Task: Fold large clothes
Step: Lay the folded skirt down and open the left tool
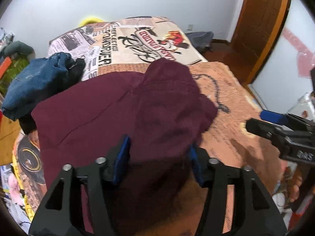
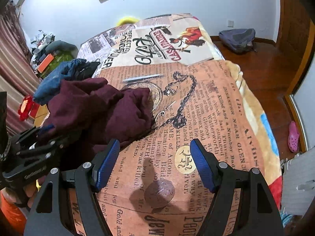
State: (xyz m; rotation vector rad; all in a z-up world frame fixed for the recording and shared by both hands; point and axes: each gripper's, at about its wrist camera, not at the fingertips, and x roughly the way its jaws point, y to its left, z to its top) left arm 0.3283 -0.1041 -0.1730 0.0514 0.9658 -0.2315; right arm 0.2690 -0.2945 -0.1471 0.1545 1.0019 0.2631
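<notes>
A maroon garment lies bunched on the newspaper-print bedspread, with a fold humped up at its middle. My left gripper hangs right over its near part. The blue pads stand apart with slack maroon cloth lying between them, not pinched. In the right wrist view the same garment sits left of centre, and the left gripper rests at its near left edge. My right gripper is open above bare bedspread to the right of the garment, holding nothing. It also shows at the right edge of the left wrist view.
Blue jeans and a black garment are piled at the bed's left side behind the maroon one. A backpack sits on the wooden floor by the far wall. A pink shoe lies right of the bed. Clutter lines the left wall.
</notes>
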